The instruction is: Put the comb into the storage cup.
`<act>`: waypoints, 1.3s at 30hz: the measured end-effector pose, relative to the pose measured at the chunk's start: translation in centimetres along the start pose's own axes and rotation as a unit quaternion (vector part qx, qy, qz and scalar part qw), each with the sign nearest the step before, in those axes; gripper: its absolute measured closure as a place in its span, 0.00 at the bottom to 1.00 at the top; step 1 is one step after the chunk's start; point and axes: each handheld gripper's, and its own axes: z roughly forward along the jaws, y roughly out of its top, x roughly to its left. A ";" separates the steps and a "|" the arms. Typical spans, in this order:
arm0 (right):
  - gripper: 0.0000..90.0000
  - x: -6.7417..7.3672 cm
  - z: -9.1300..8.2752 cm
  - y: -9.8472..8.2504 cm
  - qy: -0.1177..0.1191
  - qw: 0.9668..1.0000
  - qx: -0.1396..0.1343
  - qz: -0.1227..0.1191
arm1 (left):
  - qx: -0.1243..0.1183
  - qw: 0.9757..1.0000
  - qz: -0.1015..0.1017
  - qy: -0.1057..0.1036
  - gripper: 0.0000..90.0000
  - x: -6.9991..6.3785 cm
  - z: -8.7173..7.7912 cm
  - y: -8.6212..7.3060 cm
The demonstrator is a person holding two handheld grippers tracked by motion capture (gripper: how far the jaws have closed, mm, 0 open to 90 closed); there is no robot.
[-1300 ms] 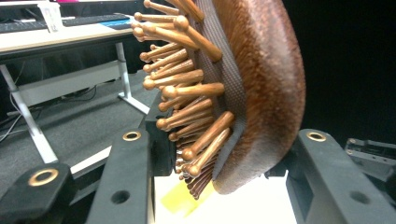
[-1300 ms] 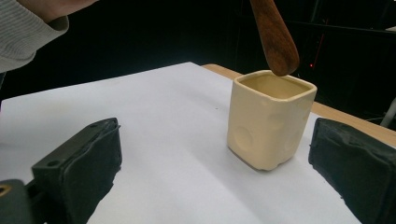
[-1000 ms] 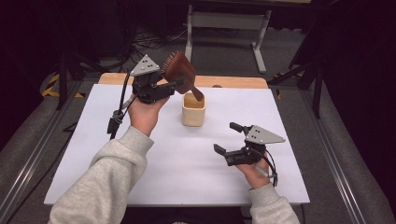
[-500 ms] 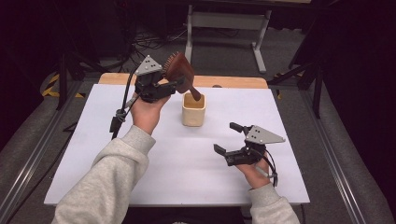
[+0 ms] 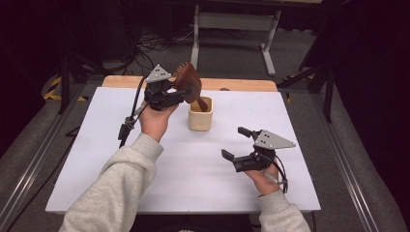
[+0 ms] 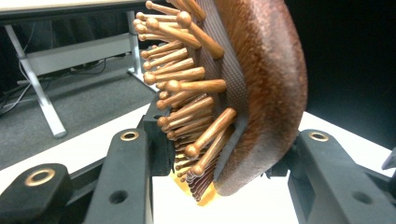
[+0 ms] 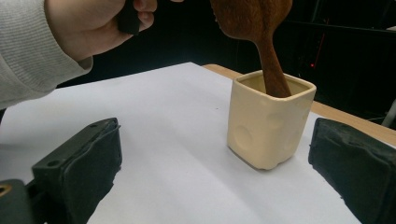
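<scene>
A brown wooden hairbrush (image 5: pixel 187 81) with wooden pins (image 6: pixel 187 74) stands tilted, its handle (image 7: pixel 273 70) down inside a cream square cup (image 5: pixel 200 116) near the back middle of the white board (image 5: pixel 96 159). My left gripper (image 5: pixel 186 93) is shut on the brush's head, one jaw on the pin side and one on the smooth back (image 6: pixel 266 70). My right gripper (image 5: pixel 232 142) rests low on the board to the right and in front of the cup (image 7: pixel 268 130), open, with nothing between its jaws.
A strip of wooden tabletop (image 5: pixel 241 84) shows behind the white board. A metal desk frame (image 5: pixel 196 34) and cables lie on the floor beyond. The left gripper's cable (image 5: pixel 128 125) hangs down over the board's left part.
The left hand has sunk a little with the brush, so the handle sits deeper in the cup. The right gripper has stayed where it was.
</scene>
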 end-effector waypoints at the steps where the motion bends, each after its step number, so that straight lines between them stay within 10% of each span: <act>1: 0.04 0.0 0.0 0.0 0.000 1.000 0.000 0.000 | 0.002 1.000 -0.001 -0.001 0.63 0.0 0.1 -0.1; 32: 0.04 0.0 0.1 -0.1 0.006 1.000 0.002 0.001 | 0.051 0.999 -0.012 -0.003 0.61 0.1 2.7 -2.6; 39: 0.04 0.0 0.1 -0.1 0.005 1.000 0.001 0.001 | 0.036 0.999 -0.003 -0.001 0.39 0.3 2.4 -2.6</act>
